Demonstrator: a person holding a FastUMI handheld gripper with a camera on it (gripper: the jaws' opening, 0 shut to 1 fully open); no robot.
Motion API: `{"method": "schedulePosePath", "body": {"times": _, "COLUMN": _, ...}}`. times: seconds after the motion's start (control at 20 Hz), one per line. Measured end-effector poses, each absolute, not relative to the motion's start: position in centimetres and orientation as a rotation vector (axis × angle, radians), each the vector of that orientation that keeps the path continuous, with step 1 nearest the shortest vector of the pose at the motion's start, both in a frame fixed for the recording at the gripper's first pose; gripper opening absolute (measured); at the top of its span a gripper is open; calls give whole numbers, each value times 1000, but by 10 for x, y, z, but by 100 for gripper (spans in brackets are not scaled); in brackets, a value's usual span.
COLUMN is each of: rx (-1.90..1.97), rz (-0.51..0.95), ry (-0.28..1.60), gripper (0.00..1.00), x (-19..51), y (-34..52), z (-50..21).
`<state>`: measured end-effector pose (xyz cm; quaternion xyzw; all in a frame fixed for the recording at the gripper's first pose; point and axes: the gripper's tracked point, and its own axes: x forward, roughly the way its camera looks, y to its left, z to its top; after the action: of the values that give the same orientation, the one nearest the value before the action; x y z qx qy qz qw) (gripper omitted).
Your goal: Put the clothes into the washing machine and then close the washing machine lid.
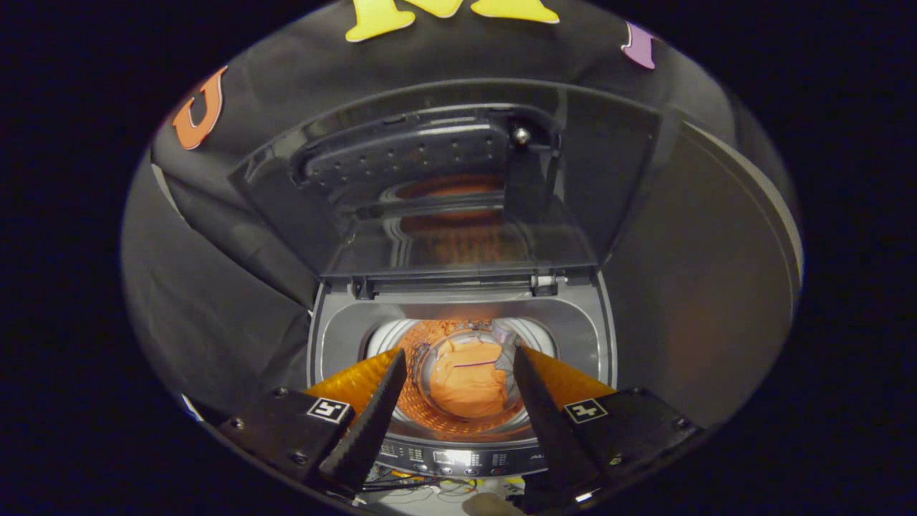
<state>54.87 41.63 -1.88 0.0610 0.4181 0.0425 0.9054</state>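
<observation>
Your tool [458, 362] hangs above the washing machine [462, 315], fingers spread wide with nothing between them but open air. Look down through that gap: the orange clothes [466, 380] lie bunched at the bottom of the drum [430, 416], well beyond your fingertips [396, 358] and touching neither one. A bit of grey fabric [507, 351] sits against the right side of that orange heap, just past the right finger.

The lid [458, 186] stands raised at the far side of the opening, tilted back on its hinges [544, 283], and its glossy underside catches an orange reflection from the drum below. The grey top deck frames the round mouth on all sides.

Just beneath your fingers runs the control panel [458, 459] along the machine's near edge, its buttons and small display too tiny to make out. Below that, a tangle of thin cables [415, 487] lies low by the front of the machine.

To your right, a broad dark panel [702, 287] rises close beside the machine. Black cloth [229, 287] drapes down on your left and behind the lid.
</observation>
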Motion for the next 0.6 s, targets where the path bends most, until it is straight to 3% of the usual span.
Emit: {"method": "schedulePosePath", "body": {"times": 0.6, "rx": 86, "rz": 94, "ry": 596, "gripper": 94, "x": 578, "y": 403, "z": 78}}
